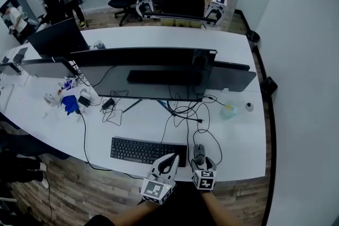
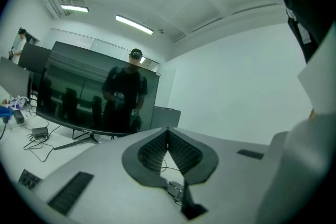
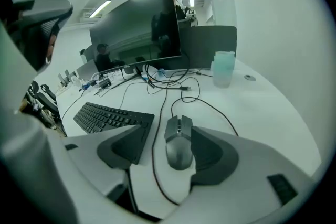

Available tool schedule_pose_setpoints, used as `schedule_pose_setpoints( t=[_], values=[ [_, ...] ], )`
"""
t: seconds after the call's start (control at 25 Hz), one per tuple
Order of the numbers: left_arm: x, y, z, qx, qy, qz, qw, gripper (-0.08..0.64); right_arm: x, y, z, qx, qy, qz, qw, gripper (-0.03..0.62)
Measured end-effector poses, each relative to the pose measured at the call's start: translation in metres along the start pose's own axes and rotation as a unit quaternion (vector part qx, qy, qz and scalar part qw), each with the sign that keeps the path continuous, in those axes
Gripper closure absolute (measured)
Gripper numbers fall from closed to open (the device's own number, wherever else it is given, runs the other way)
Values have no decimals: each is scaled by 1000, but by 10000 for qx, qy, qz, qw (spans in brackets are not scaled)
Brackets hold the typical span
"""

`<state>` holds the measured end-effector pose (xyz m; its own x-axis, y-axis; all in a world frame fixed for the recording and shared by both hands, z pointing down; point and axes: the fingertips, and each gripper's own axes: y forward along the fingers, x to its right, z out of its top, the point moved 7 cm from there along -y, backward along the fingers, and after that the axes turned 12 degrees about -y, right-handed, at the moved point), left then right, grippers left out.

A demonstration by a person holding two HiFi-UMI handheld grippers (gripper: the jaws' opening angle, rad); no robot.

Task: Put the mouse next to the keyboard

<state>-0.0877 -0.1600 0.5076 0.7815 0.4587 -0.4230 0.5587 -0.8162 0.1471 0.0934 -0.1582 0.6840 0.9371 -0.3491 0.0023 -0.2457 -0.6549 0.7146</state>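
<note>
**Grey mouse lies between wide jaws, just beside the keyboard**

Grey and low, the mouse (image 3: 178,147) rests flat on the white desk (image 3: 262,107), just off the right end of the black keyboard (image 3: 107,117), near the desk's front edge. Its cable (image 3: 210,107) loops back towards the big dark monitor (image 1: 148,74), slack enough that nothing seems to pull on it.

The right gripper (image 3: 167,134) is set down around the mouse with its jaws spread wide. The right pad lies close along the mouse's flank, perhaps touching it. The left pad stands clear of the mouse, over the keyboard's near corner. That is no grip: the mouse carries its own weight on the desk.

The left gripper (image 2: 168,131) has no part in this. Its jaws meet at the tips with nothing caught between them, and it is tipped up towards the monitor and the ceiling. I take it to be held aside so that it does not crowd the keyboard.

To my eye the mouse is already where the task wants it: alongside the keyboard, nose pointing away from the person. From here the right gripper would need only to lift straight off, taking care that the nearer pad does not drag the mouse askew.
</note>
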Motion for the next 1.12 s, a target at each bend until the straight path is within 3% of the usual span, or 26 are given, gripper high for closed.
schedule_pose_setpoints(
  t=[0.16, 0.24, 0.52, 0.84, 1.12],
  values=[
    [15, -29, 5, 260, 436, -298, 9983, 549, -23, -46, 20, 527, -41, -1, 9986, 284],
    [19, -42, -1, 312, 388, -427, 9979, 549, -35, -70, 28, 844, -100, -5, 9964, 290],
    [39, -87, -23, 410, 219, -638, 9969, 549, -73, -173, 41, 1999, -201, 36, 9796, 559],
    [98, -142, -46, 506, 460, -696, 9952, 549, -83, -240, 1, 2358, -318, 154, 9712, 574],
    [190, -194, -82, 623, 573, -426, 9955, 549, -75, -335, -52, 2786, -410, 294, 9591, 574]
  ],
)
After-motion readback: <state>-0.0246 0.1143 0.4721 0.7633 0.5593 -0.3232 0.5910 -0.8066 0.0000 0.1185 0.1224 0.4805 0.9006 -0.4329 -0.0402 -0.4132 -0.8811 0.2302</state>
